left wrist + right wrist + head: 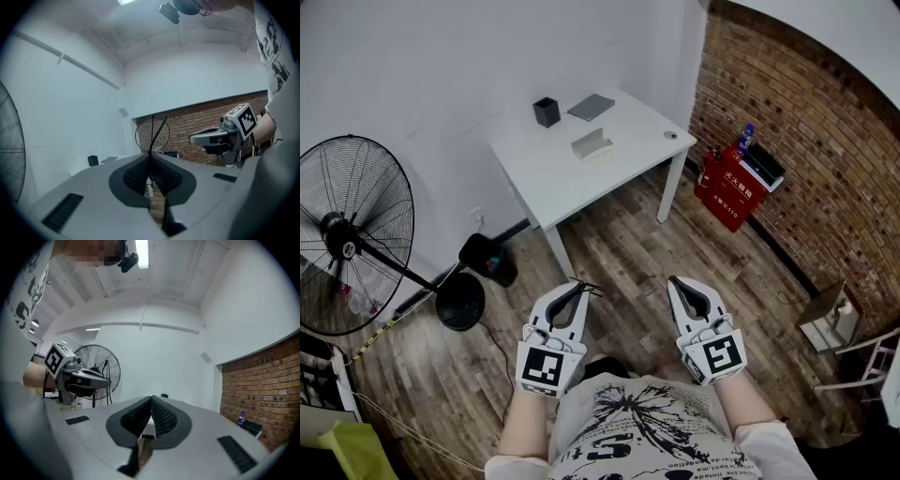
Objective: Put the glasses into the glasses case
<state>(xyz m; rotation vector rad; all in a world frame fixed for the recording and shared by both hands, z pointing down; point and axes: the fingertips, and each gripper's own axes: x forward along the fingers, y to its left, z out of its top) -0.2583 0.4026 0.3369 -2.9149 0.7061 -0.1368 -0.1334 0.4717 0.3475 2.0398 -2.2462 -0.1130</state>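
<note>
My left gripper (575, 286) is held near my waist, shut on thin wire-rimmed glasses (584, 289). In the left gripper view a round lens rim and a temple of the glasses (152, 133) stick up from the closed jaws (151, 159). My right gripper (677, 281) hangs beside it, shut with nothing between its pads (151, 398). A pale, open glasses case (592, 143) lies on the white table (553, 183) far ahead, well beyond both grippers.
On the table stand a black cup (547, 112) and a dark flat pad (592, 106). A large floor fan (347, 234) is at the left, with a black bin (487, 258) near the table leg. A red extinguisher box (731, 187) sits against the brick wall.
</note>
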